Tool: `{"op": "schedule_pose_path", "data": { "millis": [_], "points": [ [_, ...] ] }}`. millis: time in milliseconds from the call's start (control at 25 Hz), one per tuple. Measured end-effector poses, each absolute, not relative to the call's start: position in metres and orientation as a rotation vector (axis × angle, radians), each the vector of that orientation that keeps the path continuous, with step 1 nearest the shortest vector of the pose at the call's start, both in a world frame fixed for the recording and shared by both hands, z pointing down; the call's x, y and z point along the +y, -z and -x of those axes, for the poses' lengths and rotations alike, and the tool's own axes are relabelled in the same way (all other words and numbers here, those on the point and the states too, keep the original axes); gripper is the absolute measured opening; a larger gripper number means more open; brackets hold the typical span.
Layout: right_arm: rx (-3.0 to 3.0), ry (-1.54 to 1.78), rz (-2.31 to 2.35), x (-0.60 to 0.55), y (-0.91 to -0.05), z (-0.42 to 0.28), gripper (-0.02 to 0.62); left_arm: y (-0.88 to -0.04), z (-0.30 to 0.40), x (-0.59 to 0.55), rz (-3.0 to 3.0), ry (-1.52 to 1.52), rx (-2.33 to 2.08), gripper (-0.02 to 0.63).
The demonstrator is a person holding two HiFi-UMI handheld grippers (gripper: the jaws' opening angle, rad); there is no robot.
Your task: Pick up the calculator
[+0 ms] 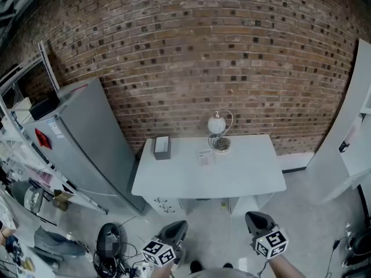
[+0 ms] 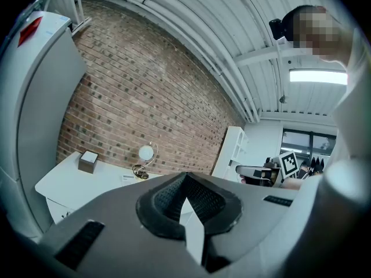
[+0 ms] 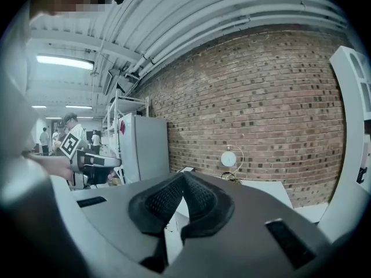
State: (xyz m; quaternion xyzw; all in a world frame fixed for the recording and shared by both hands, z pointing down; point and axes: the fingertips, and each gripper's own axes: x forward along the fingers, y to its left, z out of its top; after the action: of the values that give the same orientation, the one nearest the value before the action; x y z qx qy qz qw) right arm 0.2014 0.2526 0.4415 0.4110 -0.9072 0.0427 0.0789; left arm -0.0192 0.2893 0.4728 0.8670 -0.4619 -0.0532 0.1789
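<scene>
Clenched and empty, the left tongs (image 1: 175,229) and right tongs (image 1: 259,219) are hovering well short of the white surface (image 1: 249,178), where what I am taking for the calculator (image 1: 204,156) is lying beside the lamp (image 1: 218,133), so closing in unopened risks shoving it aside.

Held low, side by side and apart: left tongs (image 1: 177,229), right tongs (image 1: 258,220). Both point roughly level. Jaws closed on both, empty.
</scene>
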Motion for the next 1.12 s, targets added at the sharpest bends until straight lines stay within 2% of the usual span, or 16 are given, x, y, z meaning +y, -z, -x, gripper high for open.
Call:
{"op": "schedule_pose_path", "data": {
  "millis": [280,440,800,1120],
  "points": [
    [-2.695,-0.126,-1.279,0.253,-0.44,-0.199,0.012,-0.475,0.023,0.288,-2.46,0.148,-1.288,0.012],
    [-2.689,-0.125,-1.299,0.252,-0.441,-0.196,0.037,-0.478,0.027,0.286,-2.466,0.143,-1.275,0.012],
    [-2.686,-0.138,-1.304,0.252,-0.445,-0.175,0.206,-0.485,0.043,0.285,-2.493,0.113,-1.247,0.012],
    [-2.669,-0.136,-1.316,0.248,-0.45,-0.149,0.27,-0.493,0.068,0.278,-2.507,0.088,-1.233,0.013]
  ]
}}
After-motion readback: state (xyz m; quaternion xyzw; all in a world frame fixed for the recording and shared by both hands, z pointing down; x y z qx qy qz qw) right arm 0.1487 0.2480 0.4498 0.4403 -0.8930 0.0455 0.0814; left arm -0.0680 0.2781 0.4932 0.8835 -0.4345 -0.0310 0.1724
